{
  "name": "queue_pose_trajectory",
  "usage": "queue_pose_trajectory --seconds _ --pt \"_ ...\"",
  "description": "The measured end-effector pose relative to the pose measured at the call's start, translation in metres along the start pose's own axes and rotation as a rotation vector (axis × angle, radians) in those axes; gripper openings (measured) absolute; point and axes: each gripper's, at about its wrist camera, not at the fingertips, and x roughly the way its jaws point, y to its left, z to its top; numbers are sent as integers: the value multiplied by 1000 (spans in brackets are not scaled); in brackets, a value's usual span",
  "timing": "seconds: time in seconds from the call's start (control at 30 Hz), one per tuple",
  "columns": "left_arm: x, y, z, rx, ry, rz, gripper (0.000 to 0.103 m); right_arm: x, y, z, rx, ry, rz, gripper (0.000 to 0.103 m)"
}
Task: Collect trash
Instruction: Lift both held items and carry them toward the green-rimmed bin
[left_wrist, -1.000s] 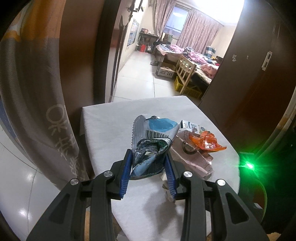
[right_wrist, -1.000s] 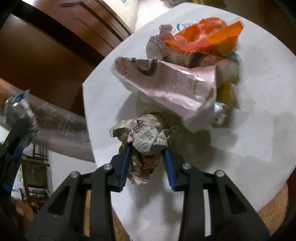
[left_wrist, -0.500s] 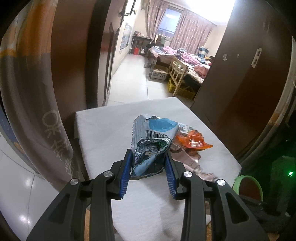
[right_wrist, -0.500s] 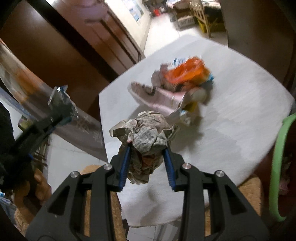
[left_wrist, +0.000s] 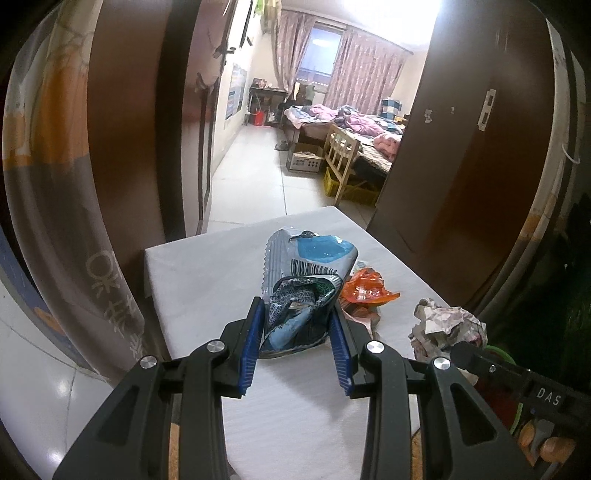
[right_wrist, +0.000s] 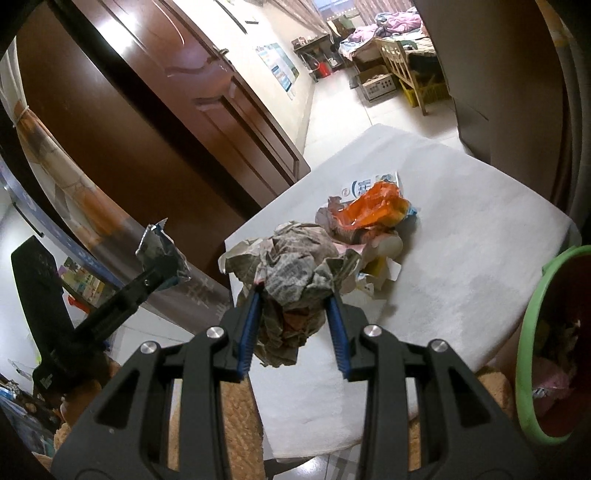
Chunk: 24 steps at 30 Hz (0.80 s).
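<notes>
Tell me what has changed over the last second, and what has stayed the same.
The right gripper, shut on the crumpled newspaper ball, has lifted it off the white table and drawn back; the green-rimmed bin now shows at right. The left gripper rose slightly with its blue snack wrapper. Unchanged: both grips, and the orange wrapper pile on the table.

White-clothed table (right_wrist: 480, 236) with heaped wrappers (right_wrist: 373, 214)

Dim foreground, window glare, fisheye-warped edges.
</notes>
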Motion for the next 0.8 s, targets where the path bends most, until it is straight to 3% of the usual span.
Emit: queue_pose_trajectory --seconds 0.33,0.8 --pt "-16 -19 3 50 -37 1 32 -16 -10 3 53 -51 72 34" --pt "-24 -35 5 82 -49 -15 32 -42 -23 13 67 -134 82 34"
